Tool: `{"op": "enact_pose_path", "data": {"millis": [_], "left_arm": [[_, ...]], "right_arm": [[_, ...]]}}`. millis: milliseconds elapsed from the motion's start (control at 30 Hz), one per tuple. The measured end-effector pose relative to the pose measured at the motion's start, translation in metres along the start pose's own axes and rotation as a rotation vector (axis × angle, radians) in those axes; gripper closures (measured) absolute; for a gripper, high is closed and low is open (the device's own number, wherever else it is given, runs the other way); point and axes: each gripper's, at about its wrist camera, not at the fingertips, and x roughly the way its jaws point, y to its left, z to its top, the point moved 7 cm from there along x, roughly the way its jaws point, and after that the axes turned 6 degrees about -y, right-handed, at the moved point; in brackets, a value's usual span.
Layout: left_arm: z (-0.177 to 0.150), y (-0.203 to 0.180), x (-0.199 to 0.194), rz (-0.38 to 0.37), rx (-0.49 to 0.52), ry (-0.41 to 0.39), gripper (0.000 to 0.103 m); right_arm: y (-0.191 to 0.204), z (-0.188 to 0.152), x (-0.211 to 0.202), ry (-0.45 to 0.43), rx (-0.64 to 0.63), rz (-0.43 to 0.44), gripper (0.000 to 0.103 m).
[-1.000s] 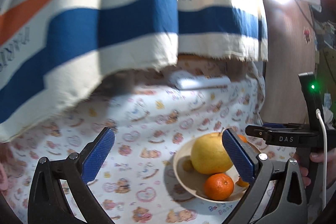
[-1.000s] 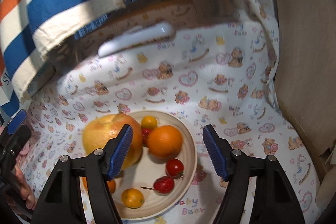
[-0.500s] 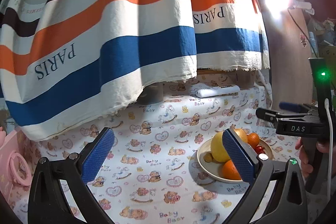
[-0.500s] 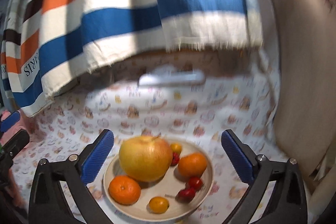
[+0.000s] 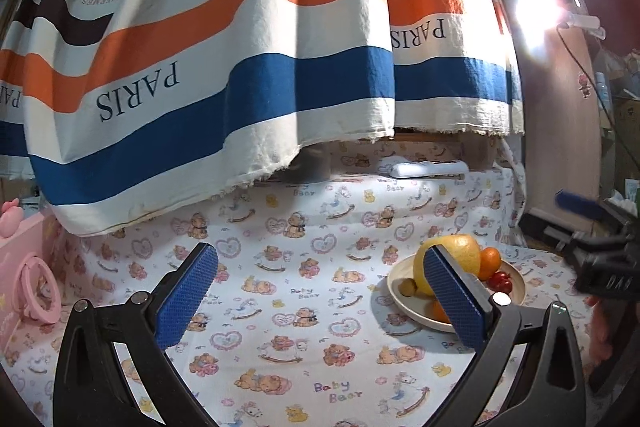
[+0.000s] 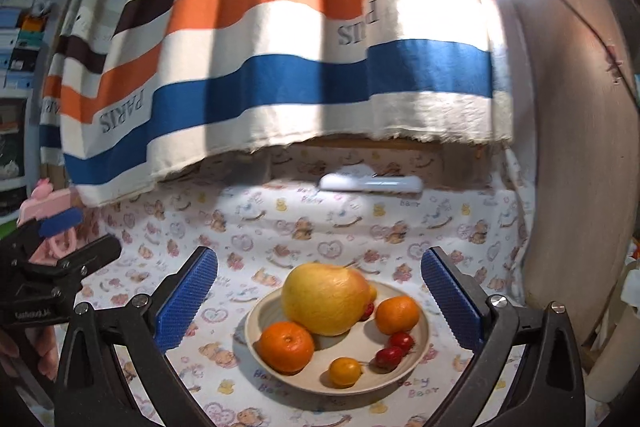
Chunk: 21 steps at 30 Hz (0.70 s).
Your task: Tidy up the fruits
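A beige plate on the bear-print cloth holds a large yellow pomelo, two oranges, a small yellow fruit and red cherry tomatoes. My right gripper stands open, pulled back from the plate, with nothing between its fingers. In the left wrist view the plate sits to the right, partly behind the right finger. My left gripper is open over bare cloth, empty. The right gripper's body shows at the far right of that view.
A striped "PARIS" cloth hangs over the back of the table. A white remote-like bar lies under its hem. A pink box with a ring stands at the left. A bright lamp and wooden panel are on the right.
Both grippers have drawn back from the plate, so more table and curtain show. The right gripper's jaws have widened from around the fruit to fully open. The left stayed open.
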Motion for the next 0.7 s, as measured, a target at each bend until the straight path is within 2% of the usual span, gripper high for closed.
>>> {"op": "enact_pose_path", "data": {"millis": [133, 300, 400, 500, 700], "left_arm": [[-0.005, 0.003, 0.007, 0.015, -0.012, 0.038, 0.001], [-0.025, 0.011, 0.031, 0.064, -0.041, 0.178, 0.001], [-0.023, 0.011, 0.026, 0.079, -0.039, 0.154, 0.001], [-0.025, 0.009, 0.028, 0.072, -0.032, 0.166, 0.001], [-0.024, 0.011, 0.028, 0.071, -0.037, 0.166, 0.000]], "right_arm": [[0.000, -0.014, 0.013, 0.077, 0.010, 0.011, 0.001], [-0.006, -0.022, 0.023, 0.137, 0.004, -0.066, 0.001], [-0.008, -0.021, 0.019, 0.117, -0.004, -0.094, 0.001], [-0.015, -0.021, 0.019, 0.119, 0.012, -0.137, 0.001], [-0.015, -0.020, 0.020, 0.119, 0.006, -0.133, 0.001]]}}
